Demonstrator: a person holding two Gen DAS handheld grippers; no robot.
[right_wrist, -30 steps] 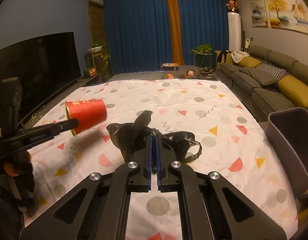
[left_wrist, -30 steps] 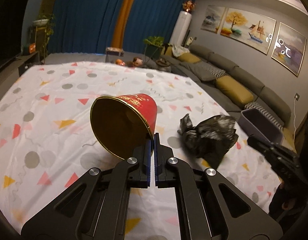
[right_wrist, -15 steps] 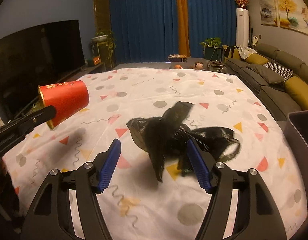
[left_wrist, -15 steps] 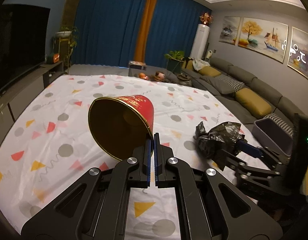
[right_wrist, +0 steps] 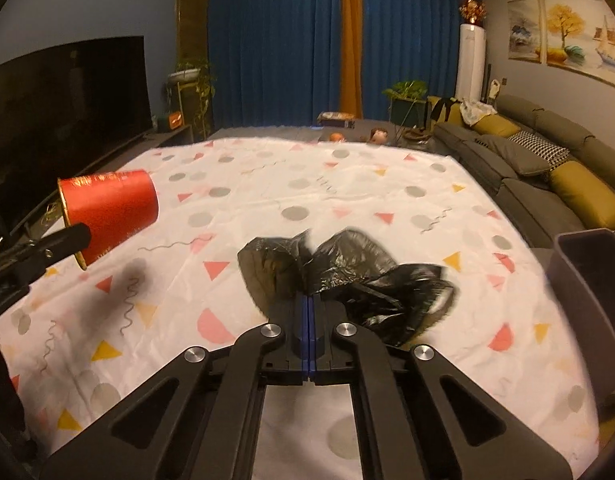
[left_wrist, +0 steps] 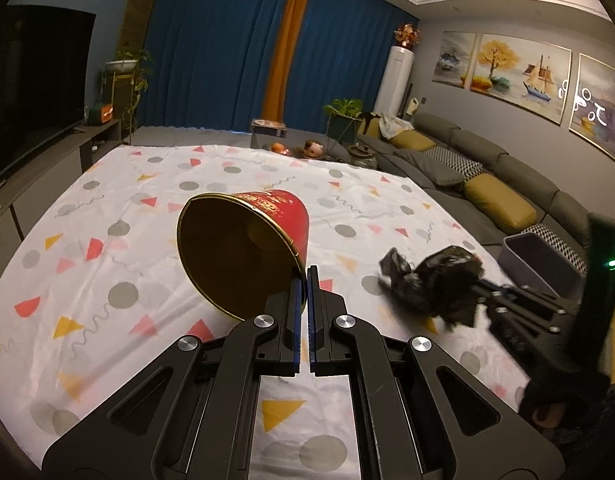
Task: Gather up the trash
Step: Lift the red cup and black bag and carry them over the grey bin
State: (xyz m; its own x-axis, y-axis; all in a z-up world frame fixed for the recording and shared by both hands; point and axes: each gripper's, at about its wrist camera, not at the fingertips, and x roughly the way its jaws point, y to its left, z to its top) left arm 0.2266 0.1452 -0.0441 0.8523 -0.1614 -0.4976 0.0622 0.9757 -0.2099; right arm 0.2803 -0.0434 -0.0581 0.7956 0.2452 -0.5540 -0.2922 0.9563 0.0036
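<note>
Two pieces of trash are already picked up, the red cup (left_wrist: 247, 252) pinched by the left gripper (left_wrist: 306, 280) and the black bag (right_wrist: 347, 272) clamped in the right gripper (right_wrist: 309, 304), whose fingers have just closed on it, both held above the patterned sheet (right_wrist: 387, 200) and not yet dropped into the grey bin (right_wrist: 591, 280) nearby.

We see the red cup (left_wrist: 267, 236), gold-rimmed and gold inside, tipped on its side above the sheet, pinched at its rim. The black bag (right_wrist: 347, 276), crumpled and glossy, is clamped near a grey bin (right_wrist: 587, 280).
</note>
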